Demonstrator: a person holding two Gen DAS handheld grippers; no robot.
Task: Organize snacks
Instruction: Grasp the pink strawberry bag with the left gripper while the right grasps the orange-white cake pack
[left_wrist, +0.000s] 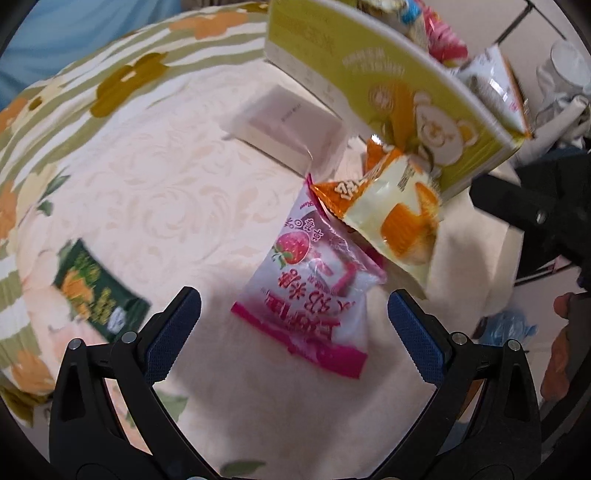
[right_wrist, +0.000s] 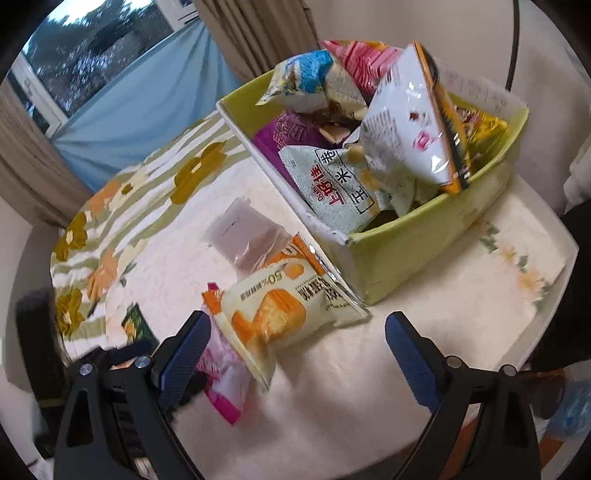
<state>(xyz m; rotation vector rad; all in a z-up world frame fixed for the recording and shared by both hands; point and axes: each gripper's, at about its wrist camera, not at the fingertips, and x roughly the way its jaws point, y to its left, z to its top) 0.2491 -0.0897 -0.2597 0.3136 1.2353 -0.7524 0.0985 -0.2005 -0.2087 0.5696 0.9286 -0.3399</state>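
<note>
Low in the left wrist view the left gripper (left_wrist: 294, 314) stands wide and empty, the pink strawberry packet (left_wrist: 314, 291) lying between its blue pads (left_wrist: 173, 328) without touching; bring them square across its narrow middle. In the right wrist view the right gripper (right_wrist: 297, 341) likewise gapes empty over the orange cake packet (right_wrist: 280, 314), which overlaps the pink one, so lift that first. Beyond, upper right, the green box (right_wrist: 424, 251) already brims with snacks; aim for a gap
</note>
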